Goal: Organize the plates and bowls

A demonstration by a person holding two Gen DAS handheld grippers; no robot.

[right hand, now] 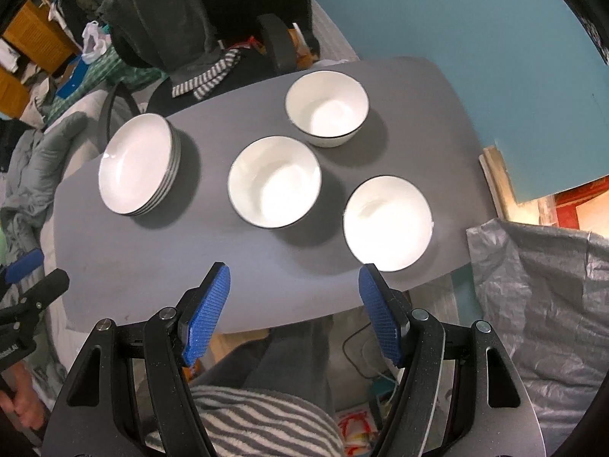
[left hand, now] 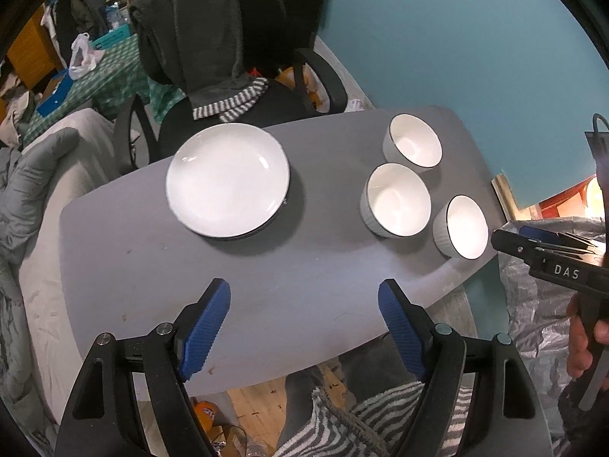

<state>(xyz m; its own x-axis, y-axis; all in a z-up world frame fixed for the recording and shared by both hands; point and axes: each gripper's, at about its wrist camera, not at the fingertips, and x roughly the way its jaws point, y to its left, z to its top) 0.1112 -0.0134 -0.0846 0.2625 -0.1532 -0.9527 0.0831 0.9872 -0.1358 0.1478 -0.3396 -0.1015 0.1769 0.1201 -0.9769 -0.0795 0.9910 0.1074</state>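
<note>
1. Left wrist view: the left gripper [left hand: 304, 327], blue-padded jaws spread wide with nothing between them, hangs above the near part of the grey oval tabletop [left hand: 266, 289]. Only this view shows the right gripper [left hand: 548, 251] from the side, off the table's right edge.
2. Right wrist view: the right gripper [right hand: 295, 304] stands well open and empty over the near table edge. Only here does the stack of white dark-rimmed plates [right hand: 137, 163] show its several layered rims.
3. Three white ribbed bowls, far [right hand: 327, 108], middle [right hand: 275, 182] and near [right hand: 387, 223], stand apart in a diagonal row right of the stack; the near bowl sits close to the table's right edge.
4. Bare tabletop lies between grippers and crockery.
5. Surroundings: a black office chair draped with dark clothing [left hand: 213, 38], a teal wall [left hand: 456, 38], crumpled grey sheeting [right hand: 548, 297].
</note>
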